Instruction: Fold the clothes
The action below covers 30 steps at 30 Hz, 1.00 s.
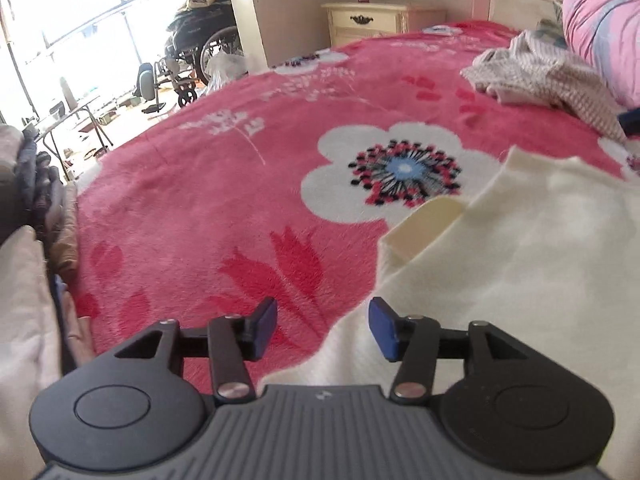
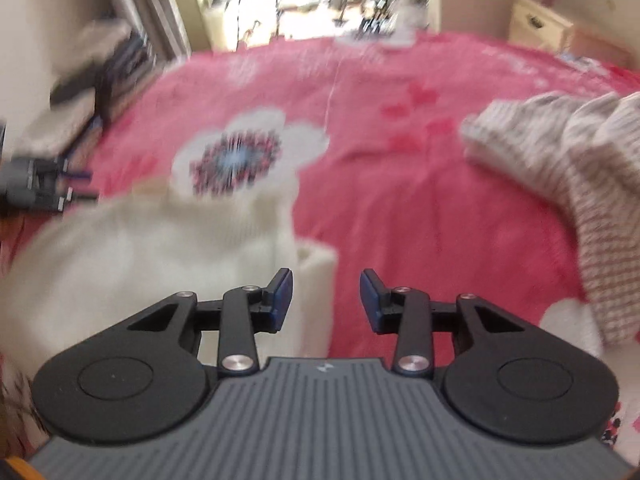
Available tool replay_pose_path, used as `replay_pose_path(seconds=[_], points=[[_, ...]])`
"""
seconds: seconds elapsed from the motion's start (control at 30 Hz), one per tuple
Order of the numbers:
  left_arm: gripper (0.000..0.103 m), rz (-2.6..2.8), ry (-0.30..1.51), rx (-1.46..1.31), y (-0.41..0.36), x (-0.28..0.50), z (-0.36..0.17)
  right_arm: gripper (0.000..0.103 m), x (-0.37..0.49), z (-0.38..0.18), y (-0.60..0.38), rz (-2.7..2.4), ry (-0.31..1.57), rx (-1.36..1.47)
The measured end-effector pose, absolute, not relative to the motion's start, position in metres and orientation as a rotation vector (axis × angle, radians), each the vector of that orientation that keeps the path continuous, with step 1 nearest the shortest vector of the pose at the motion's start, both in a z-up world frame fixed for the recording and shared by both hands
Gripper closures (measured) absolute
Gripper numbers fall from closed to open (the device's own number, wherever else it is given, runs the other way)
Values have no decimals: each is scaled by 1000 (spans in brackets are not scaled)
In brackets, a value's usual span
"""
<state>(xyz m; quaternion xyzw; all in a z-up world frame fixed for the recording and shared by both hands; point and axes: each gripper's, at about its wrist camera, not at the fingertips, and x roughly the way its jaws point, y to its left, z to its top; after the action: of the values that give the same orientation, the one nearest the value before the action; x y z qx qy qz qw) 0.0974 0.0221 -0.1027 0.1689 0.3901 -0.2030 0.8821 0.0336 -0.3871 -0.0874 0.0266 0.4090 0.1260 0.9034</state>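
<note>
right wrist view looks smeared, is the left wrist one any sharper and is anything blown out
Right wrist view: motion blur smears the cream sweater and flower print, though the right gripper itself stays crisp. Left wrist view: sharper, flower print clear; window overexposed.

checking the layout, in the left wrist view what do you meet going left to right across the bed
clothes pile → big white flower print → cream garment → striped garment → pink quilt
</note>
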Motion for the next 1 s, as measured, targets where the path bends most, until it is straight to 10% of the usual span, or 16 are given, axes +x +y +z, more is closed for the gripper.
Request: replay_pose_path(seconds=[0.5,1.0], points=[[36,-571,872,309,-3,20,-62,55,0,-8,-414,177,661,129],[33,-574,918,241,-8,10,-58,10,-9,33,-395,188,567,209]])
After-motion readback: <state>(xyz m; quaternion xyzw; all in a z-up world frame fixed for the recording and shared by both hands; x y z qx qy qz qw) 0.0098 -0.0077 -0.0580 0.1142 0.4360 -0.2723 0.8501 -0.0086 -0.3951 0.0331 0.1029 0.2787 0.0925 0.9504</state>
